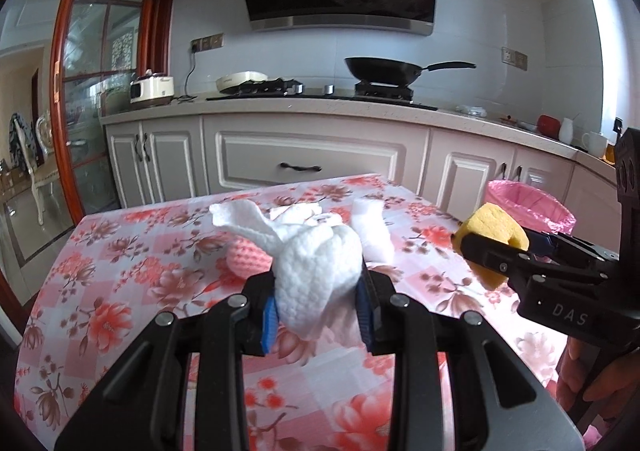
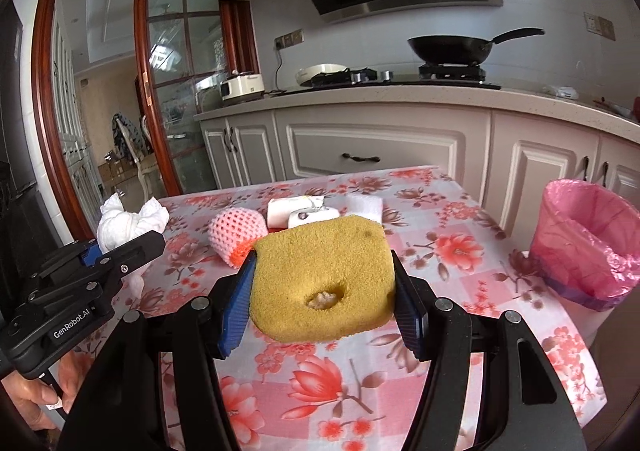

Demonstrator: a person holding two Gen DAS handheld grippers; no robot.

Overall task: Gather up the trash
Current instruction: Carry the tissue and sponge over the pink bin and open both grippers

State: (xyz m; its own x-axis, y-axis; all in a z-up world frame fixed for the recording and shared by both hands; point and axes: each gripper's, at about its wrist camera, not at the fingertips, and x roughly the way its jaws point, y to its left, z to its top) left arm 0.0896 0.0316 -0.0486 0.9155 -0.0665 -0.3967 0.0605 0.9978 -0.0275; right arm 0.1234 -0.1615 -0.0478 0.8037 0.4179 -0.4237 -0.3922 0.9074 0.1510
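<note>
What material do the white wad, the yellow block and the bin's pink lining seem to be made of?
White wad: likely paper towel; matte, with a quilted dimple pattern, crumpled and twisted.
Yellow block: probably foam sponge; porous, grainy surface with a gouged hole.
Pink lining: apparently thin plastic film; translucent, glossy and wrinkled, folded over the rim.
</note>
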